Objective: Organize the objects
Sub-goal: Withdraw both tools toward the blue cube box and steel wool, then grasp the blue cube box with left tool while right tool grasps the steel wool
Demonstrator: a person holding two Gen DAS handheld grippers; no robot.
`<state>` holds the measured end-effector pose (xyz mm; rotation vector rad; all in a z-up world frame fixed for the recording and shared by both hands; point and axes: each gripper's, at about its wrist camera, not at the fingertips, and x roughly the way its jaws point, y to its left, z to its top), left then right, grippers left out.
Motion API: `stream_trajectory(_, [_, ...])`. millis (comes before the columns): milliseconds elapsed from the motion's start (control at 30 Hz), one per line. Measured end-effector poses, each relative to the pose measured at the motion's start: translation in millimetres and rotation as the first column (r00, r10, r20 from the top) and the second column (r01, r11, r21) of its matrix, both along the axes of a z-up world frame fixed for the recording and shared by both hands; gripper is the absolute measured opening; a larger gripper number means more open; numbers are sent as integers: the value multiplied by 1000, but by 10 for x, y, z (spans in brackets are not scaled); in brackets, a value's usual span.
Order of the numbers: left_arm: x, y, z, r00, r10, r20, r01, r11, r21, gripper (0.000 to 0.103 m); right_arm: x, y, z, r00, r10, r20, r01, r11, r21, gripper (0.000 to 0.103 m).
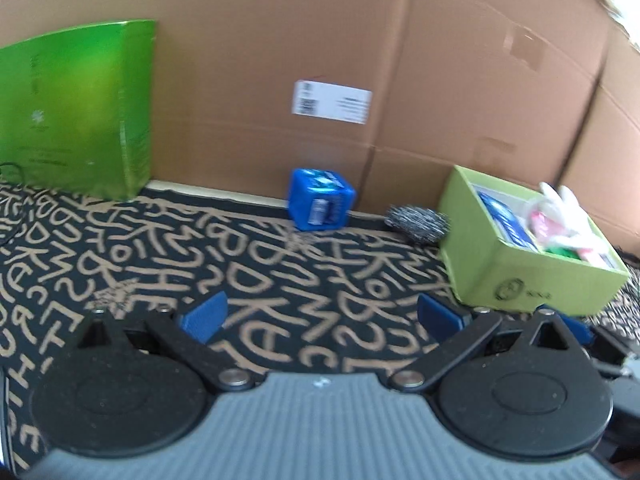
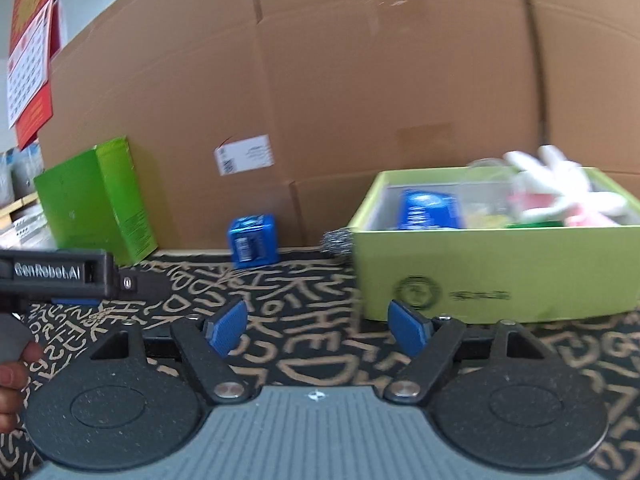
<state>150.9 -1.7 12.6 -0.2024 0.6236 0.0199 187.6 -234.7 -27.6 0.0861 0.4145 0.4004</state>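
**Sorting in progress: both claws empty over patterned surface**

Sitting against the cardboard wall (image 1: 400,40): small blue cube box (image 1: 321,204), upright on the patterned surface (image 1: 280,272), well ahead of both claws. Just right of it, a grey steel-wool scrubber (image 1: 416,222), touching or nearly touching the near-left corner of the light green open box (image 1: 532,276). Inside that box: a blue packet (image 2: 430,208) leaning at the left, a white-and-pink plush toy (image 2: 560,188) poking above the rim at the right, something green beneath the plush, too blurred to identify. Printed round logo on the box's front wall.

Further left, standing upright against the cardboard wall: tall bright green carton (image 1: 80,108), well apart from the cube box. White shipping label (image 1: 332,102) stuck on the cardboard above the cube.

Left claw (image 1: 320,316): blue pads (image 1: 204,316) spread wide apart, nothing between them, hovering low over the surface, aimed roughly at the cube box. Right claw (image 2: 318,326): pads likewise apart, nothing held, pointing toward the gap between cube box and light green open box, whose front wall lies just beyond the right pad.

From the right wrist view: body of the left tool at the far left edge, lettered "GenRobot.AI", with part of a hand (image 2: 12,376) gripping below it. Red-and-white wall calendar (image 2: 30,52) at upper left, beyond the cardboard.
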Motion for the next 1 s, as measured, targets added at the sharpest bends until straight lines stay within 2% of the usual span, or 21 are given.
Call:
stream_trajectory(100, [111, 139, 17, 1000, 17, 4, -17, 1000, -7, 103, 201, 253, -54, 1000, 21, -10, -21, 1000, -21, 64])
stream_trajectory(133, [155, 175, 20, 1000, 26, 5, -26, 1000, -9, 103, 282, 332, -75, 1000, 25, -16, -25, 999, -26, 63])
stream_trajectory(333, [575, 242, -6, 999, 34, -8, -34, 999, -42, 103, 648, 678, -195, 999, -54, -8, 53, 994, -92, 64])
stream_trajectory(500, [1031, 144, -60, 1000, 30, -9, -30, 999, -29, 103, 754, 664, -209, 985, -174, -19, 171, 979, -112, 66])
stream_trajectory(767, [1661, -196, -244, 1000, 16, -10, -16, 999, 52, 103, 704, 626, -204, 979, -205, 2, 204, 971, -129, 67])
stream_trajectory(867, [1839, -189, -335, 999, 28, -34, -26, 999, 42, 103, 716, 655, -209, 979, -205, 5, 204, 969, -137, 67])
stream_trajectory(933, [1905, -150, -382, 998, 21, -51, -19, 999, 35, 86, 717, 694, -212, 979, -205, 8, 203, 966, -160, 70])
stream_trajectory(1000, [1917, -68, -428, 997, -6, -76, 6, 1000, -5, 65, 705, 752, -202, 982, -189, 24, 190, 964, -188, 71])
